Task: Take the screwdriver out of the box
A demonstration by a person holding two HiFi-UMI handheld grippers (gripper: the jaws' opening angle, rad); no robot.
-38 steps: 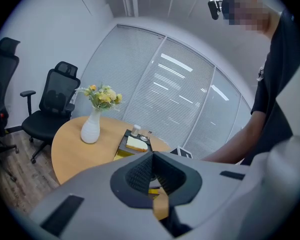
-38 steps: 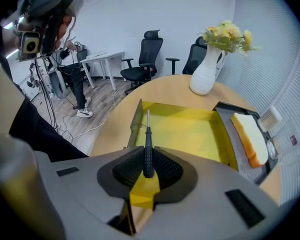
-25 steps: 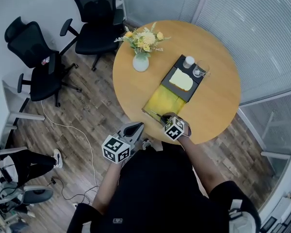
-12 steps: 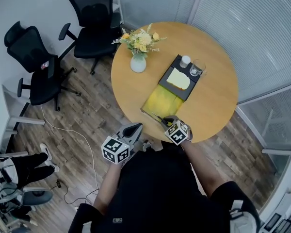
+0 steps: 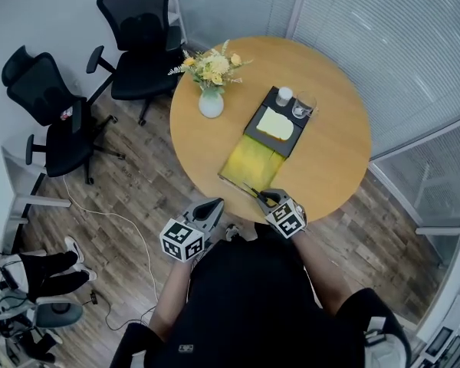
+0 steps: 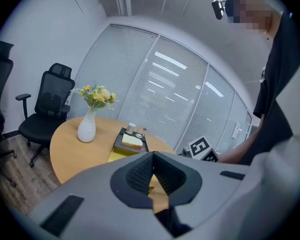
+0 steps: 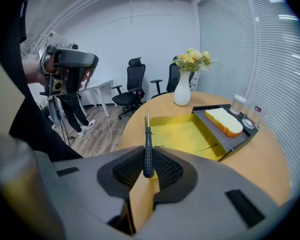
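1. The screwdriver (image 7: 148, 154) is gripped by its black handle between the pads of the right claw (image 7: 148, 173), which is clenched on it. The metal shaft is pointed ahead of the jaws.
2. In the head view, the right claw (image 5: 270, 199) is seen at the near edge of the round desk (image 5: 330, 159). The screwdriver (image 5: 256, 195) is held there at the near end of the yellow box (image 5: 249, 163).
3. The box is open, and its yellow floor (image 7: 182, 134) is shown in the right gripper view, with the shaft tip seen against its left wall.
4. A black tray (image 5: 290, 144) is set touching the far end of the box. A pale slice (image 5: 275, 123), a white cup (image 5: 284, 95) and a glass (image 5: 302, 107) are carried on it.
5. The left claw (image 5: 208, 208) is held off the desk, near its front left edge and above the wooden floor (image 5: 138, 198). Its jaws are closed on each other.
6. A white vase (image 5: 211, 103) of yellow flowers is stood on the desk left of the tray, and two black chairs (image 5: 138, 33) are placed beyond the desk.
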